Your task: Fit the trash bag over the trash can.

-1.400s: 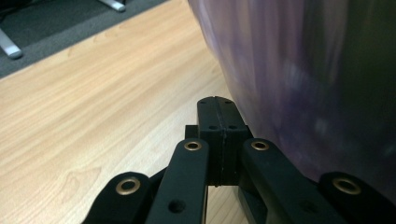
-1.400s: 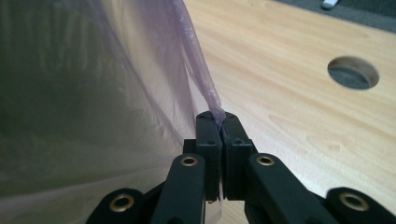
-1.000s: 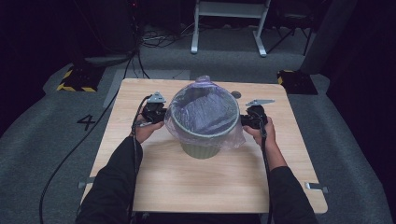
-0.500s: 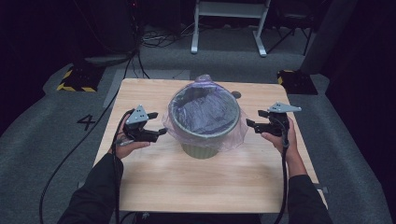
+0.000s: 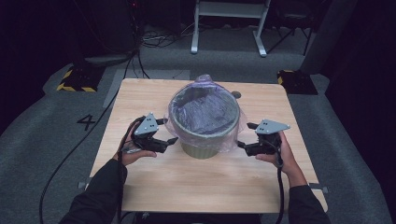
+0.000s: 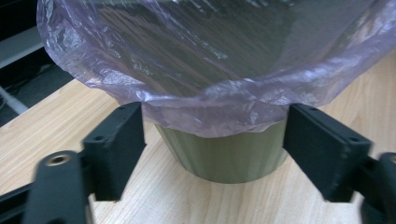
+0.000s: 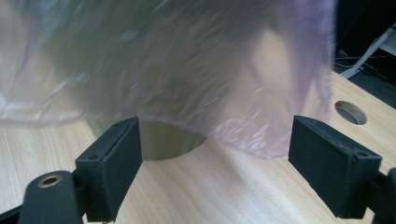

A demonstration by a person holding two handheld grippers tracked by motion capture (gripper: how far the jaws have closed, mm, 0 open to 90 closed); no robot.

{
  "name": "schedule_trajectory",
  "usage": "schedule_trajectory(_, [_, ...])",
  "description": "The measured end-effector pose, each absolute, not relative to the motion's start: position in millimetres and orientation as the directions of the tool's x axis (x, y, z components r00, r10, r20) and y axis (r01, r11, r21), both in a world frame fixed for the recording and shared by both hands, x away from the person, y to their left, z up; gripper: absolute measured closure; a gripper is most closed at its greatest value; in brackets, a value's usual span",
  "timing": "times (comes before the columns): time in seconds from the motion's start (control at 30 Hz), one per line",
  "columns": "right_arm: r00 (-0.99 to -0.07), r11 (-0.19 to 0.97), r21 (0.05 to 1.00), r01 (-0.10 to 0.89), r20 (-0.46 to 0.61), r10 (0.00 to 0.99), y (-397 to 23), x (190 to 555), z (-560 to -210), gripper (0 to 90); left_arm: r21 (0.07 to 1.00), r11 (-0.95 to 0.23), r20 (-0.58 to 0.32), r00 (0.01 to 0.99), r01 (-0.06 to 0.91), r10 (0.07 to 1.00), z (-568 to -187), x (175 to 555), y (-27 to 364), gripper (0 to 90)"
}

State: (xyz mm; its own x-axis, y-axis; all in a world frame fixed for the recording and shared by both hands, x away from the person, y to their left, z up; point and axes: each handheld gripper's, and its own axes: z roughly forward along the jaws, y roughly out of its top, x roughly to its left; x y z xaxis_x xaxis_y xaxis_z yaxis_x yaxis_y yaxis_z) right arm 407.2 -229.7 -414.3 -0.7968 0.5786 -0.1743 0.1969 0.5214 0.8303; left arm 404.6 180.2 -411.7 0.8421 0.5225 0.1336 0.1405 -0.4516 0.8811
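A green ribbed bin (image 5: 201,148) stands mid-table, lined with a thin purple plastic bag (image 5: 205,109) whose edge is folded down over the rim. My left gripper (image 5: 169,131) is open just left of the bin, apart from the bag. Its jaws opened wide and have just been closing a little, with nothing between them. In the left gripper view the gripper (image 6: 215,116) faces the bag (image 6: 210,70) and bin (image 6: 229,154). My right gripper (image 5: 244,134) is open beside the bag's right skirt. Its jaws have just been opening; nothing sits between them (image 7: 215,125), and the bag (image 7: 187,70) hangs ahead.
The wooden table (image 5: 205,191) has a round hole (image 5: 236,94) behind the bin, also seen as the hole (image 7: 350,112) at right. Cables trail off the left edge. Grey carpet with a "4" mark (image 5: 87,122) and white frame legs (image 5: 229,28) lie beyond.
Both grippers left the bag's rim, opened, and drew outward and back toward the person. They now sit lower, beside the bin. The bag's edge stays draped over the rim.
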Motion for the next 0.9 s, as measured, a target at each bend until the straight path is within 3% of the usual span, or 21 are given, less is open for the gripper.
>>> schedule_trajectory(0.1, [-0.807, 0.540, 0.825, 0.164, -0.203, 0.555, -224, 398, -420, 18.6, 0.859, -0.493, 0.173, 0.828, 0.139, 0.534, -414, 406, 177, 45.5])
schedule_trajectory(0.2, [-0.791, 0.540, 0.830, 0.140, -0.234, 0.565, -220, 390, -421, 22.9, 0.854, -0.504, 0.181, 0.834, 0.131, 0.522, -415, 407, 176, 57.0])
schedule_trajectory(0.47, [-0.749, 0.531, 0.843, 0.083, -0.299, 0.591, -218, 381, -419, 76.0, 0.816, -0.568, 0.229, 0.841, 0.109, 0.491, -416, 407, 173, 83.7])
schedule_trajectory(0.63, [-0.761, 0.519, 0.851, 0.082, -0.282, 0.584, -219, 380, -425, 89.9, 0.828, -0.548, 0.206, 0.846, 0.117, 0.492, -418, 408, 173, 88.8])
schedule_trajectory(0.9, [-0.773, 0.512, 0.850, 0.121, -0.243, 0.586, -223, 382, -434, 90.0, 0.815, -0.565, 0.197, 0.855, 0.129, 0.480, -427, 409, 171, 89.3])
